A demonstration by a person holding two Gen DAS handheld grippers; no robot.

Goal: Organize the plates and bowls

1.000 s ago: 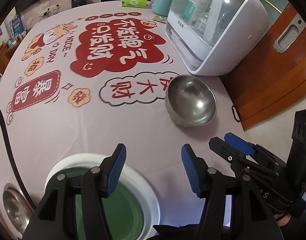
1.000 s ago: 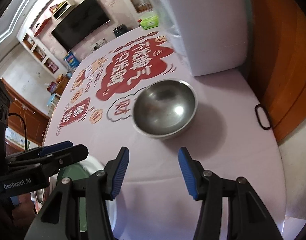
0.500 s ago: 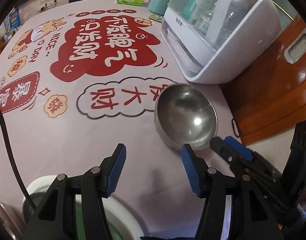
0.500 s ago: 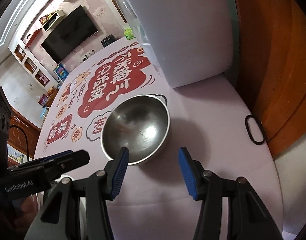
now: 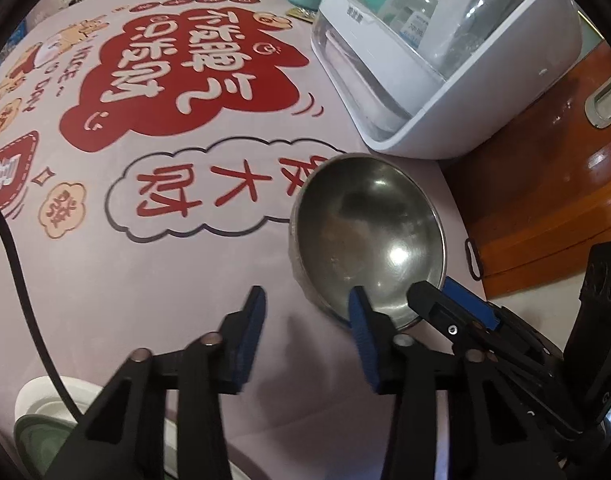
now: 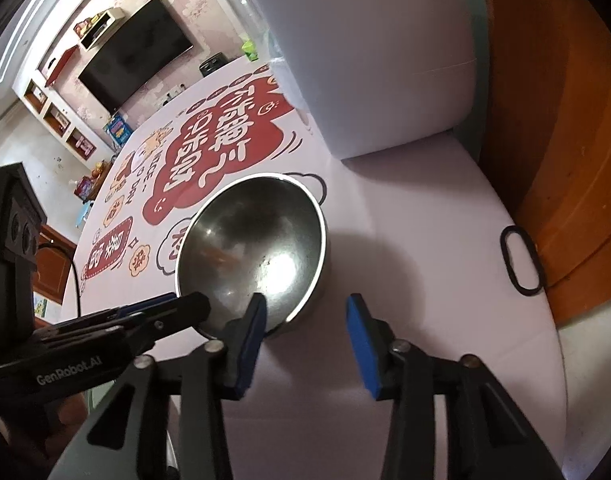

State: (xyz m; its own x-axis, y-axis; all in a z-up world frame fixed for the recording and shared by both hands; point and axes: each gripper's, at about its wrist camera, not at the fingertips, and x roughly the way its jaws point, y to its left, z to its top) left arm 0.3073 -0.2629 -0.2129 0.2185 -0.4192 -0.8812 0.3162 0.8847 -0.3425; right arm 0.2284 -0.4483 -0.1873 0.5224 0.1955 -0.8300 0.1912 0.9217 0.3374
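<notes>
Steel bowl (image 5: 367,236) sits upright on the worktop (image 5: 153,280), just in front of the white sterilizer box (image 5: 445,60), overlapping the printed speech-bubble graphic. Left hand-held gripper (image 5: 305,336) released, jaws spread; its right pad overlaps the bowl's near rim in the left wrist view, contact can't be confirmed. Right hand-held gripper (image 6: 305,332) also released; its left pad is at the bowl's near rim, its right pad is clear of the bowl. Green plate with white rim (image 5: 45,432) well off from the bowl, at frame edge, mostly cut off and partly hidden by gripper frame and black cable (image 5: 21,276). Black loop (image 6: 521,260) lies beyond the bowl at the worktop edge.
</notes>
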